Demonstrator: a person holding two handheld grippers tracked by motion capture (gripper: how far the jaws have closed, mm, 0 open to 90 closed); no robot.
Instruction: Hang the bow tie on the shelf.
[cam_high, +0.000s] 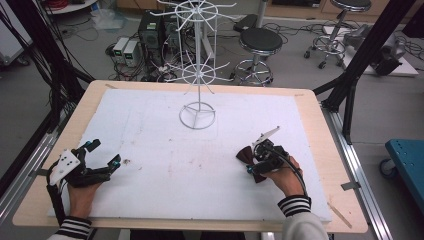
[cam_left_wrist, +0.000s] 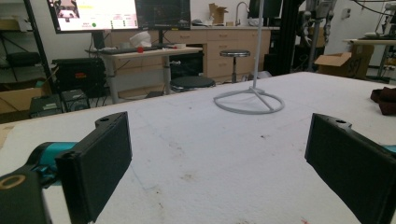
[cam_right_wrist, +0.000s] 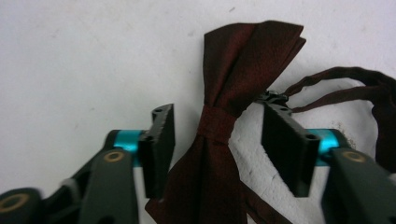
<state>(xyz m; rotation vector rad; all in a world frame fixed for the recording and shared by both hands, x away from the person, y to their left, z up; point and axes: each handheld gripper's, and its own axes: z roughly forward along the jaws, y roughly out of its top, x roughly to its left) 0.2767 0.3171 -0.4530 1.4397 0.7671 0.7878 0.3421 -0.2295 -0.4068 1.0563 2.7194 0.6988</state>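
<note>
Dark red fabric bow tie (cam_right_wrist: 233, 116), near side of white wire stand (cam_high: 198, 116): right gripper (cam_right_wrist: 217, 140) jaws apart, straddling its knot. Left gripper (cam_left_wrist: 217, 154) jaws wide apart, empty.

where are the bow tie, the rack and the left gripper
bow tie (cam_right_wrist: 215, 123), right gripper view, centre knot
rack (cam_high: 198, 119), high view, base ring
left gripper (cam_high: 106, 154), high view, gap between its open jaws

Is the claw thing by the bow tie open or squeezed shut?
Open. The right hand-held gripper has its jaws apart on either side of the dark red bow tie, with gaps showing beside the knot.
</note>
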